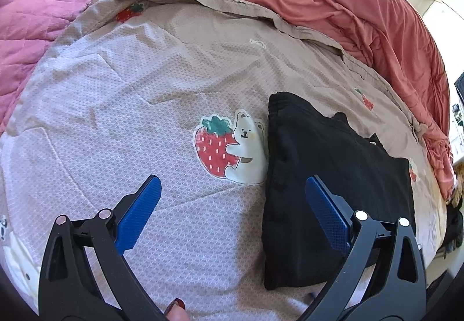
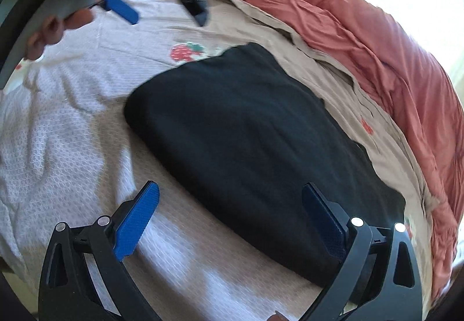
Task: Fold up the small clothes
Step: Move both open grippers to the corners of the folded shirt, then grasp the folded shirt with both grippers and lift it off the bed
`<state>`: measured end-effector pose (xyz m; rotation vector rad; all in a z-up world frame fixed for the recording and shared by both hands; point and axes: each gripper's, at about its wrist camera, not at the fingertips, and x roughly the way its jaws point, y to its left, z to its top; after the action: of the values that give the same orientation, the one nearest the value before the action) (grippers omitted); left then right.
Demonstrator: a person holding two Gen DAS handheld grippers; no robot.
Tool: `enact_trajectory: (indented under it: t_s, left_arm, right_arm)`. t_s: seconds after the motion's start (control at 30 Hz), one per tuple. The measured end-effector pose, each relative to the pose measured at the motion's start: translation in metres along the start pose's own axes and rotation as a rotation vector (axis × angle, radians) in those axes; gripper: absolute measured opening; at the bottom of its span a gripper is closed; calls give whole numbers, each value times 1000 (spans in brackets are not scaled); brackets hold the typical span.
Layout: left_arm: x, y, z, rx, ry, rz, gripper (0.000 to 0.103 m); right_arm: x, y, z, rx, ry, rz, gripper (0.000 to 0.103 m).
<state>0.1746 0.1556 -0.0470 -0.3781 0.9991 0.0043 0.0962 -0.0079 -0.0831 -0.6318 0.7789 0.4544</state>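
Left wrist view: left gripper (image 1: pixel 233 190) spread wide, empty, above black garment (image 1: pixel 333 184).

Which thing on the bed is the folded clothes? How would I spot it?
Look at the bed's pale dotted sheet, edged by a rumpled coral blanket. Find the strawberry-and-bear picture printed on it. Right beside that lies the folded black garment, a flat dark rectangle, the only black cloth there.

Black garment (image 1: pixel 333 184), strawberry-print sheet (image 1: pixel 145 106)
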Motion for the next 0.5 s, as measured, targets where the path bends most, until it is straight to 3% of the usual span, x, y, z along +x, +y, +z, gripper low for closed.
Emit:
enact_trajectory:
  t_s: [0.33, 0.5]
  left_arm:
    - [20, 7, 12, -55, 28, -60, 94]
    - [29, 8, 18, -65, 37, -51, 94]
  right_arm:
    - [20, 30, 21, -70, -47, -74, 96]
    - [25, 29, 27, -68, -69, -91, 79]
